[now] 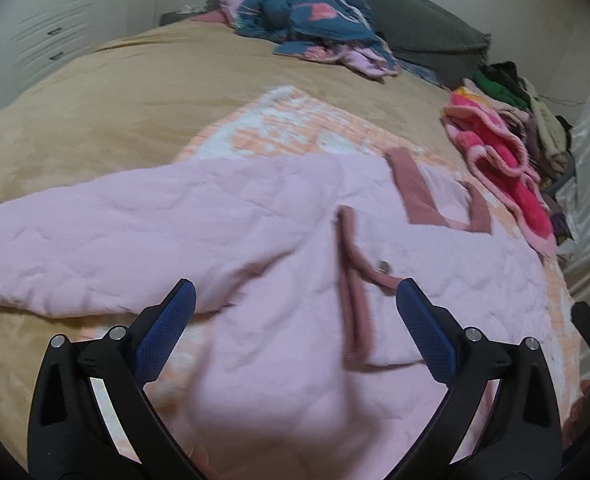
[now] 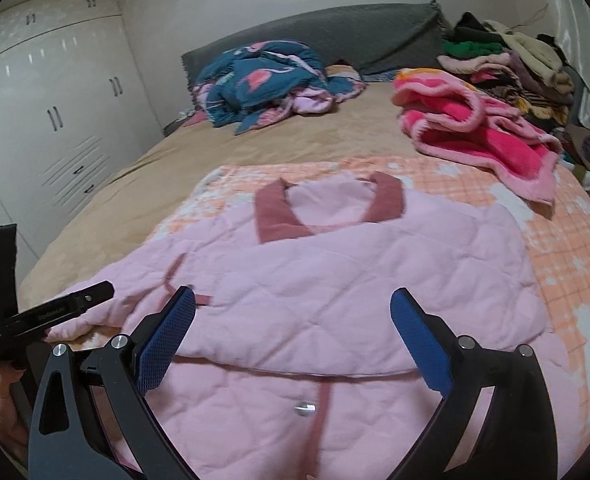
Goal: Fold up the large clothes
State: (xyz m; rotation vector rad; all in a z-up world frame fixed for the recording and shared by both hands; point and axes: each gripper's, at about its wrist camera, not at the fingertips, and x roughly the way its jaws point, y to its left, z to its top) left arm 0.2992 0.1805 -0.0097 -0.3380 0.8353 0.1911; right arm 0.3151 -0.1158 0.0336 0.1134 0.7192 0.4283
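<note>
Both spread, gripping nothing: left gripper (image 1: 295, 308) and right gripper (image 2: 293, 316) above jacket (image 2: 335, 280) on bed (image 2: 215, 140).

Jacket (image 2: 335, 280) lies flat on checked blanket (image 2: 567, 248), blanket on bed (image 2: 167, 160). Collar (image 2: 271, 216) at far end, snap button (image 2: 303, 408) at near end. One sleeve (image 1: 75, 236) stretches off to left in left cam. Crumpled quilt (image 2: 263, 84) behind jacket, near headboard (image 2: 335, 28). Fleece bundle (image 2: 475, 128) behind-right of jacket, w/ clothes pile (image 2: 507, 64) behind it at bed's right edge. Wardrobe (image 2: 47, 120) left of bed. Left gripper (image 1: 295, 332) and right gripper (image 2: 293, 340) above jacket's near end, left gripper left of right.
</note>
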